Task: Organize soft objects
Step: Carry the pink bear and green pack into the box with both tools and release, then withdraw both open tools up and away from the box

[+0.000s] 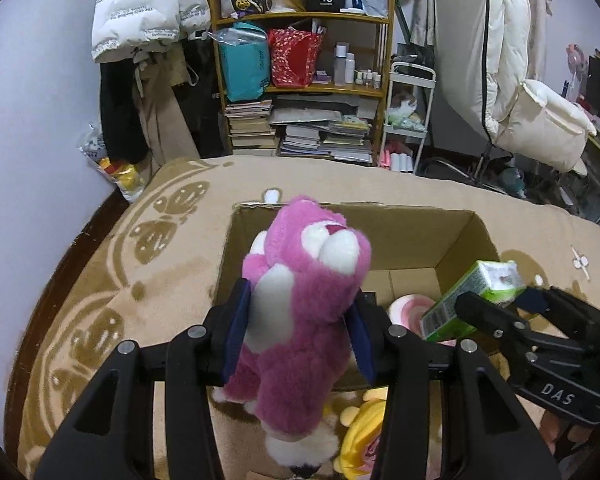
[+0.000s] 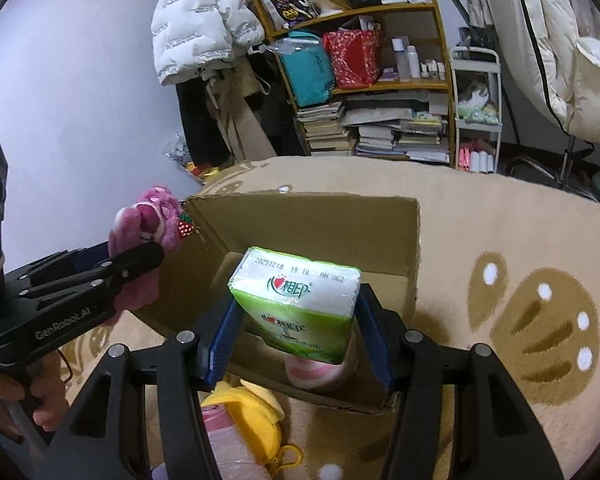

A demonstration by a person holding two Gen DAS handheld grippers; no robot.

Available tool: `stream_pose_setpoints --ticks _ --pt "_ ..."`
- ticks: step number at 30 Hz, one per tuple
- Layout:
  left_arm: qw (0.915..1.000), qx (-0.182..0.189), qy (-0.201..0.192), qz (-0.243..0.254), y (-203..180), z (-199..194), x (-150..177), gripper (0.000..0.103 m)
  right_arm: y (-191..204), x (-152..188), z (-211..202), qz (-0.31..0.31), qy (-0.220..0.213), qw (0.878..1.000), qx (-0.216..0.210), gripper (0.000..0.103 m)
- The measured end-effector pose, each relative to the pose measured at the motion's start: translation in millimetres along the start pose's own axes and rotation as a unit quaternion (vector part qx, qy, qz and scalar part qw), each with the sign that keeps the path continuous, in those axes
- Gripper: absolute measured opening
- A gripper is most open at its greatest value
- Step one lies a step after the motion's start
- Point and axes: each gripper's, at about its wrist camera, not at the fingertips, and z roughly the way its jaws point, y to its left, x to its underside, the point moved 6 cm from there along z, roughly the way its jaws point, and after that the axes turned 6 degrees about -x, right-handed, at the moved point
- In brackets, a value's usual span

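Observation:
My left gripper [image 1: 300, 332] is shut on a pink plush bear [image 1: 304, 304] and holds it above the near left rim of an open cardboard box [image 1: 460, 240]. My right gripper [image 2: 296, 332] is shut on a green tissue pack [image 2: 300, 304] and holds it over the box [image 2: 412, 248]. A pink and white round soft thing [image 1: 410, 308] lies inside the box; it also shows under the pack in the right wrist view [image 2: 320, 372]. The bear [image 2: 148, 216] with a strawberry charm and the left gripper [image 2: 140, 260] show at the left of the right wrist view.
The box stands on a tan patterned blanket [image 1: 120, 280]. A yellow plush [image 1: 360, 436] and a pink item [image 2: 228, 440] lie on the blanket in front of the box. A cluttered bookshelf [image 1: 300, 80] and hanging coats stand behind.

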Motion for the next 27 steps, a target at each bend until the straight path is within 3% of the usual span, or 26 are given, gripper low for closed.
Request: stream_pose_setpoints --ticks 10,12,15,17,19,21,27 --pt "0.9998 0.019 0.002 0.002 -14.4 3.9 -11.6 0.045 -5.8 0.3 1.1 0.013 -0.004 1.000 0.001 0.061" --pt "0.9996 0.023 0.010 -0.010 -12.9 4.3 -12.2 0.056 -5.4 -1.6 -0.2 0.013 -0.002 1.000 0.004 0.062" --pt "0.9997 0.013 0.013 -0.019 -7.8 1.2 -11.0 0.056 -4.0 -5.9 -4.8 0.013 -0.006 1.000 0.004 0.074" --pt "0.9997 0.003 0.013 -0.020 -3.5 -4.2 -8.8 0.057 -2.9 -9.6 -9.9 0.013 -0.013 1.000 0.009 0.091" --pt "0.9997 -0.003 0.014 -0.022 0.9 -10.1 -7.0 0.066 -3.0 -13.3 -16.2 0.016 -0.023 0.999 0.016 0.098" --pt "0.9996 -0.009 0.016 -0.024 5.9 -18.9 -4.7 0.080 -2.7 -16.5 -21.2 0.019 -0.027 0.999 0.015 0.100" --pt "0.9990 -0.031 0.015 -0.028 19.0 -43.6 1.9 0.091 -1.2 -17.7 -34.8 0.028 -0.025 0.999 0.015 0.103"
